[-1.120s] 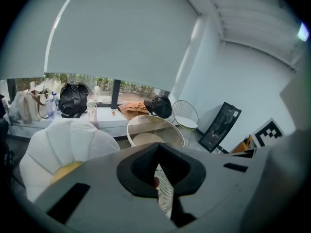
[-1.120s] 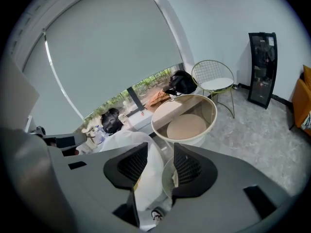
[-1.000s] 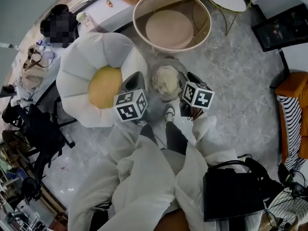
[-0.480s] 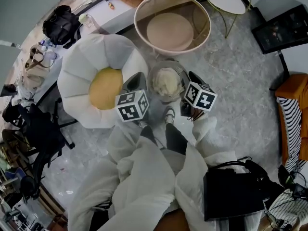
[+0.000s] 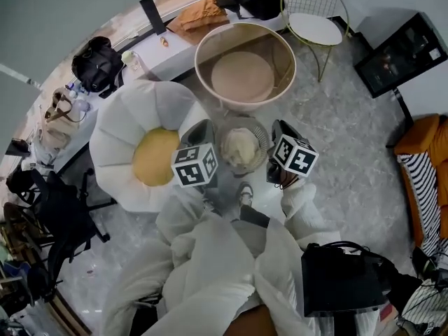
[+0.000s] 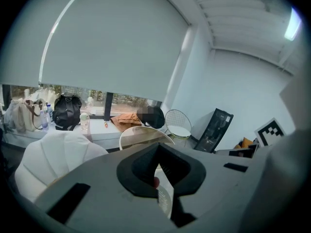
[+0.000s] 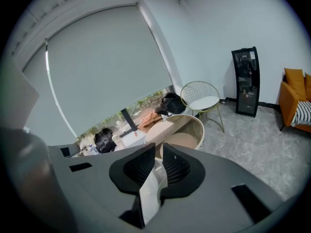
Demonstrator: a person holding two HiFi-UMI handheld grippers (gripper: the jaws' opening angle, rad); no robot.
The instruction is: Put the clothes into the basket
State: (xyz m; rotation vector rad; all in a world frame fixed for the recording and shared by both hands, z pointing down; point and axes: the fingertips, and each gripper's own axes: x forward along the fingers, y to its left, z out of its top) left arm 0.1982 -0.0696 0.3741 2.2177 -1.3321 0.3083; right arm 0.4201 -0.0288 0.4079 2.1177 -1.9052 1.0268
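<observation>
One white petal-shaped seat [image 5: 119,138] with a yellow cushion [image 5: 155,157] fills the left of the head view. Just right of it is the left gripper [image 5: 203,128], its tips at the left rim of a small wire basket [image 5: 260,137] near the frame's centre. In the left gripper view, the left gripper [image 6: 156,176] has its jaws drawn nearly together. White mesh from that rim shows at the bottom of the narrow gap.

The clothes [image 5: 240,145] lie inside the wire basket as a cream, crumpled bundle, soft and lumpy, filling most of it. Directly above in the frame stands the large round basket [image 5: 278,51], pale pink, with only its bare floor showing inside.

The right gripper [image 5: 275,133] meets the wire basket's right rim. In its own view the right gripper [image 7: 158,171] has jaws that have just been closing. They now stand narrow, pressed on a pale strip of the rim between the pads, with the large round basket [image 7: 187,125] beyond them. A gold wire chair [image 5: 311,26] stands at the upper right.
</observation>
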